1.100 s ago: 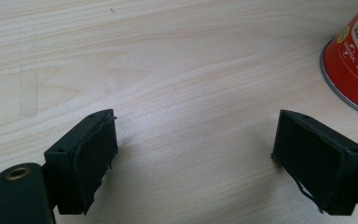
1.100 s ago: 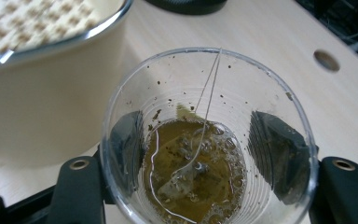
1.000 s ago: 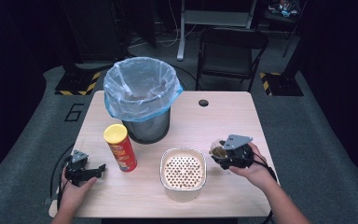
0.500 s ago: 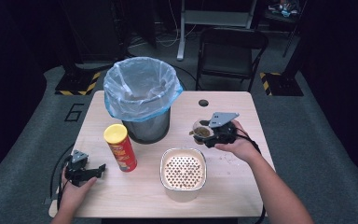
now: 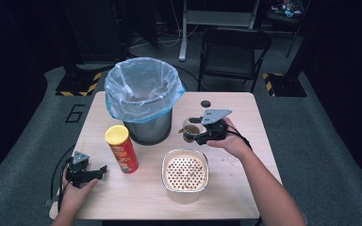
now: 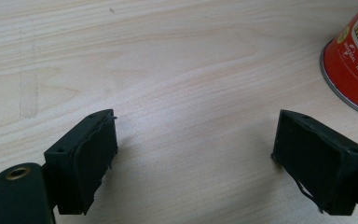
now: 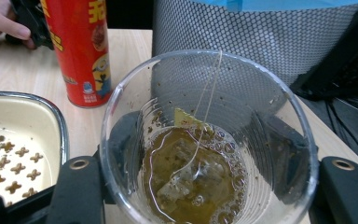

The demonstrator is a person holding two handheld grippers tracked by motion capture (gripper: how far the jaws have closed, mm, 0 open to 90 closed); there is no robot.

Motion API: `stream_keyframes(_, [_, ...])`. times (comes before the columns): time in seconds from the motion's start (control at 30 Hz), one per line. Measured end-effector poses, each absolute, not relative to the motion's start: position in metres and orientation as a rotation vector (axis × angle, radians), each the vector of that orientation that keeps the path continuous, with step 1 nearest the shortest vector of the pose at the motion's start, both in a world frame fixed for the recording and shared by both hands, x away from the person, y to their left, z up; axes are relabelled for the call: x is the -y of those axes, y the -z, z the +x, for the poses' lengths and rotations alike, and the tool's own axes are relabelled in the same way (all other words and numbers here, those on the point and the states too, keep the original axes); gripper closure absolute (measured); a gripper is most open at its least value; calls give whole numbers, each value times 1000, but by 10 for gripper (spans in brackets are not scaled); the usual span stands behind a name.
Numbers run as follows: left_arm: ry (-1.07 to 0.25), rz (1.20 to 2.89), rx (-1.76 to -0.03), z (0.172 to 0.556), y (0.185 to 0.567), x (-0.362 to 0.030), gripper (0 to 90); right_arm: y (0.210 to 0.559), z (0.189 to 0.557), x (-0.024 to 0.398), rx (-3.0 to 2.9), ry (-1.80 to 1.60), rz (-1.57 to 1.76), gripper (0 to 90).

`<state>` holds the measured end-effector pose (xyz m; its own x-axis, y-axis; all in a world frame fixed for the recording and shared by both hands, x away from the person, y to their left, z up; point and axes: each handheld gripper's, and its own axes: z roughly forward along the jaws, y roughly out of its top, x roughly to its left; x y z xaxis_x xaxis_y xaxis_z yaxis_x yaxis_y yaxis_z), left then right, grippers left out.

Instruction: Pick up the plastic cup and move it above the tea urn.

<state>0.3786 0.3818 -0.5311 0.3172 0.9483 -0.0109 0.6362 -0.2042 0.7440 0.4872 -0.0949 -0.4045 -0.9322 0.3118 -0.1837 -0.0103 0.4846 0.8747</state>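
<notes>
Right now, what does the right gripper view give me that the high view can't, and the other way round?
Right gripper view alone: a tea bag and its string in brown liquid inside the cup, clamped between the fingers. High view alone: the blue-lined bin's open top, the chair, the table. Both: the red can, the strainer dish, the mesh bin wall.

Left gripper [image 5: 90, 172] jaws apart, resting
</notes>
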Motion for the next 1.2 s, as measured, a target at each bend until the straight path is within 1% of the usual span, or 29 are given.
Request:
stream_keyframes(0.33, [-615, 1934, -1397, 379, 531, -382, 132, 405, 482, 85, -2398, -1414, 171, 359])
stream_keyframes(0.73, [-615, 1934, -1397, 379, 531, -382, 132, 398, 458, 64, -2274, -1281, -60, 369])
stream_keyframes(1.07, [-615, 1934, -1397, 379, 531, -382, 132, 397, 449, 63, -2175, -1270, -117, 374])
stream_keyframes(1.2, [-615, 1934, -1397, 379, 531, -382, 132, 399, 437, 62, -2085, -1197, -166, 374])
